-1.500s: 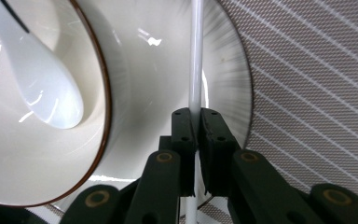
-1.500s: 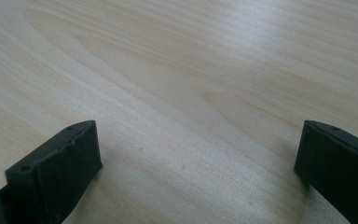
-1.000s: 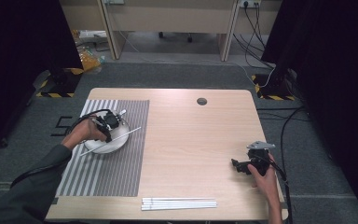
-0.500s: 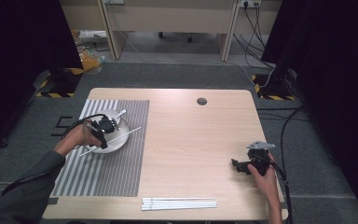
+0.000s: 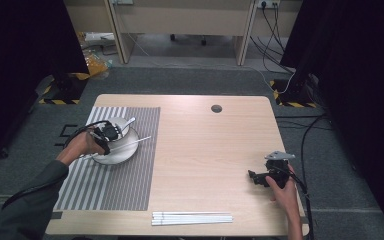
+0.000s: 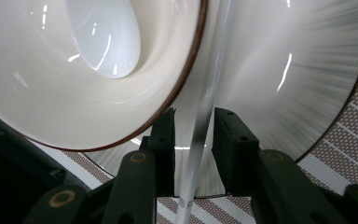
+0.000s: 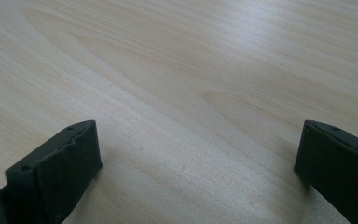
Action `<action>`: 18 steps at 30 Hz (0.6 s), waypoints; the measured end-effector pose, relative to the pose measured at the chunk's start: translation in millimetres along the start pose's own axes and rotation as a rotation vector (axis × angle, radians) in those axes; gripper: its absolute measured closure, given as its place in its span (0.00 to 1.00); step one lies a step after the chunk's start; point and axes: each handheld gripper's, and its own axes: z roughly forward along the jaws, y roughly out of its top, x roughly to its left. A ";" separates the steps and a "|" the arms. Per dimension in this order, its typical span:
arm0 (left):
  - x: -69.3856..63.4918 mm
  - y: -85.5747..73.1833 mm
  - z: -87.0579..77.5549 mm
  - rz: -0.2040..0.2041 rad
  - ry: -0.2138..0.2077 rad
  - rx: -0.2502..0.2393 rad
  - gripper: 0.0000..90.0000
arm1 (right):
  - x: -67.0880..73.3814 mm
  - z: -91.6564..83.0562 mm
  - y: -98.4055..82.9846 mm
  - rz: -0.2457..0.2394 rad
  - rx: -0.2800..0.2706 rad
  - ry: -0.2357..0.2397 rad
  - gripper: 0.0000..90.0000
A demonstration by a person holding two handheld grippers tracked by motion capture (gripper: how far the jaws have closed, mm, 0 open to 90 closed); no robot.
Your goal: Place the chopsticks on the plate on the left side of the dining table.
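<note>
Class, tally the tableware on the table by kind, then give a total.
Plates: 1
Bowls: 1
Spoons: 1
Chopsticks on the plate: 1
Chopsticks at the near edge: count unclear, packed together
Placemats: 1
Total: 5, plus the packed chopsticks

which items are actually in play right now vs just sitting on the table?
In play:
- left gripper, jaws either side of a white chopstick
- plate under it, bowl with spoon, on the striped mat

Lying about:
- white chopsticks at the table's near edge
- right gripper, open over bare table
- table's cable hole
</note>
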 end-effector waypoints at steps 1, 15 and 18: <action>0.7 -0.8 0.8 -0.003 0.004 0.003 0.73 | 0.1 -0.1 0.0 0.002 0.000 0.001 0.00; 13.4 -15.7 0.3 -0.100 -0.019 -0.006 0.59 | 0.2 0.0 0.0 0.000 0.000 0.001 0.00; 17.1 -18.4 3.2 -0.113 -0.015 0.002 0.58 | 0.2 0.0 0.0 0.000 -0.001 0.002 0.00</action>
